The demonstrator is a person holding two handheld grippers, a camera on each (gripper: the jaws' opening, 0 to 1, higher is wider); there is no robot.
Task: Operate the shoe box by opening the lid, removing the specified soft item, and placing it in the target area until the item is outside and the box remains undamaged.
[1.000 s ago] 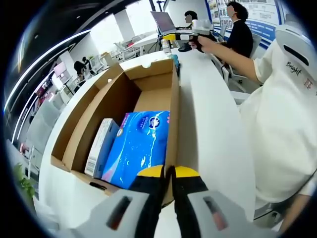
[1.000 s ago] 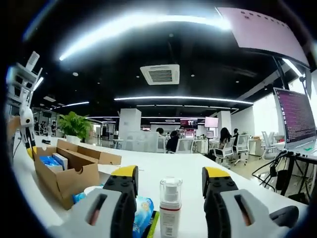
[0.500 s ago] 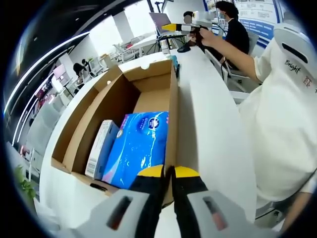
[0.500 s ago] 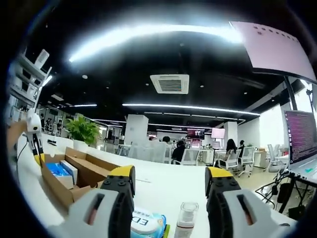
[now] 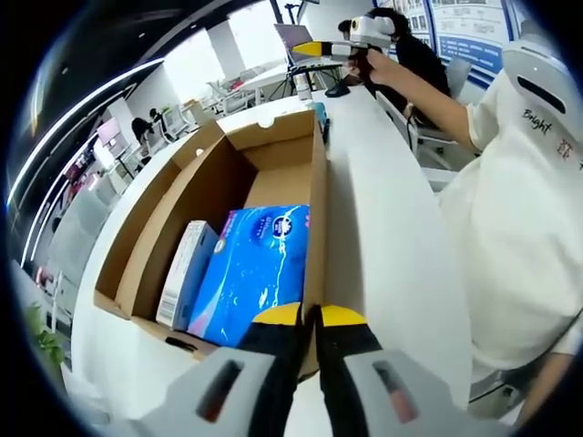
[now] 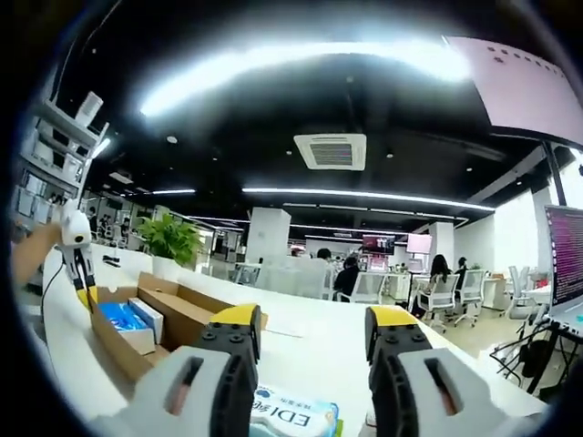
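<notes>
The open cardboard shoe box lies on a white table, its flaps folded out. Inside it, a soft blue tissue pack rests beside a slim white carton. My left gripper is shut on the near end of the box's right wall. My right gripper is open and empty, held high above the table's far end; it also appears in the left gripper view, right gripper, in a hand. From there the box sits lower left with the left gripper at its far end.
A person in a white shirt stands along the table's right edge. Under my right gripper lies another tissue pack. A laptop stands at the table's far end. A potted plant and seated people fill the office beyond.
The right gripper has risen and tilted up, so the white bottle between its jaws has dropped out of its view. The left gripper and box have not moved.
</notes>
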